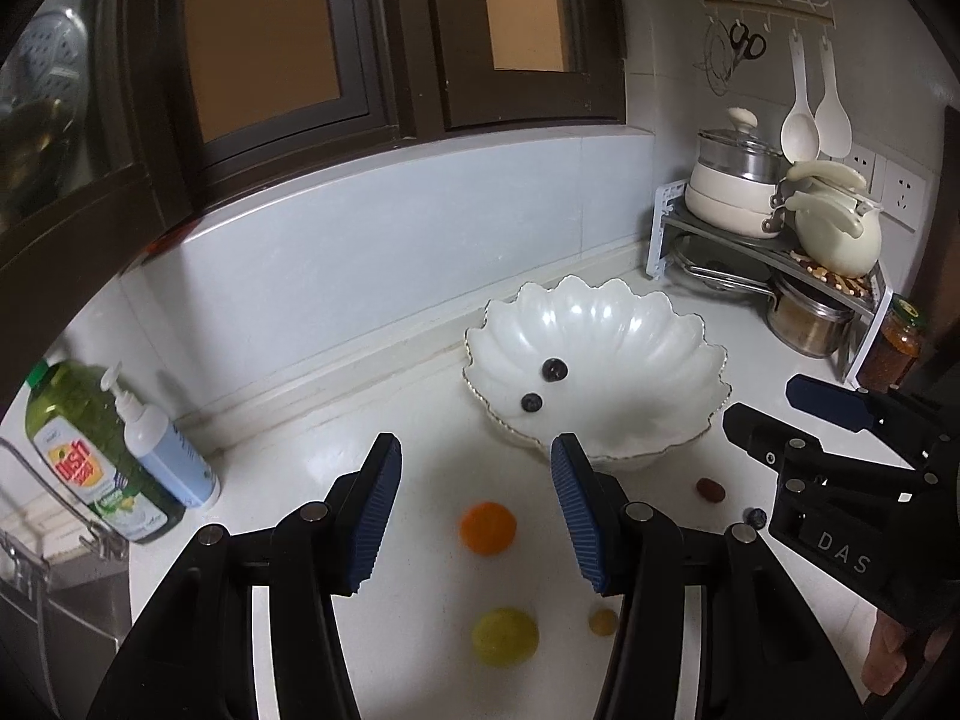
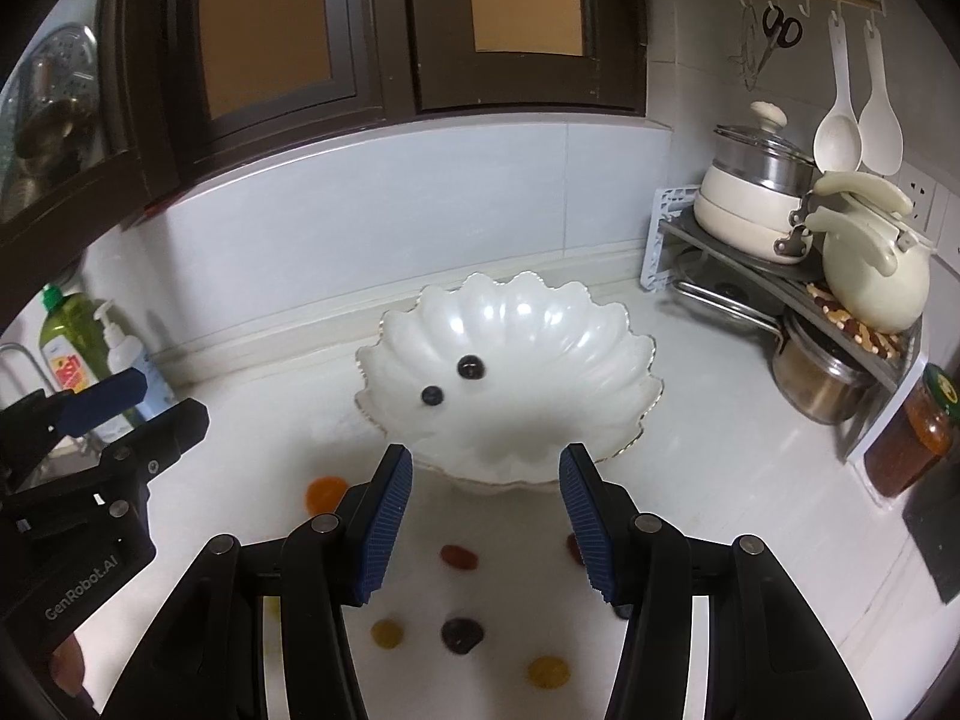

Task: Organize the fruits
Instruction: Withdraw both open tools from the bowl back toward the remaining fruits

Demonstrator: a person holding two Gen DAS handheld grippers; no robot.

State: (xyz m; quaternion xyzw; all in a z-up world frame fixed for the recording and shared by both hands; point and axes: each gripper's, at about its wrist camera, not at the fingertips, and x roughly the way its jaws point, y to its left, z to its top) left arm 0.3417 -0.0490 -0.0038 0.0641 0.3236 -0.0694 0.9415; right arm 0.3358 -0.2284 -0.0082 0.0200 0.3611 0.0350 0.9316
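Note:
A white scalloped bowl [image 1: 636, 324] [image 2: 540, 324] stands on the white counter with two dark blueberries [image 1: 554, 369] [image 2: 471, 367] inside. In the left wrist view, my left gripper [image 1: 477, 480] is open and empty above an orange fruit [image 1: 487, 527] and a yellow-green fruit [image 1: 504, 637]; a small yellow fruit [image 1: 602, 621], a red-brown fruit [image 1: 709, 489] and a blueberry [image 1: 755, 517] lie nearby. My right gripper [image 2: 486, 492] is open and empty before the bowl, over a red-brown fruit [image 2: 458, 557], a dark fruit [image 2: 462, 635] and yellow fruits [image 2: 385, 633] [image 2: 547, 672].
Soap bottles [image 1: 108, 450] stand at the left by a sink rack. A corner shelf [image 1: 780, 252] holds pots and a kettle at the right, with a jar [image 1: 894, 348] beside it. Utensils hang on the wall above. A window sill runs behind the bowl.

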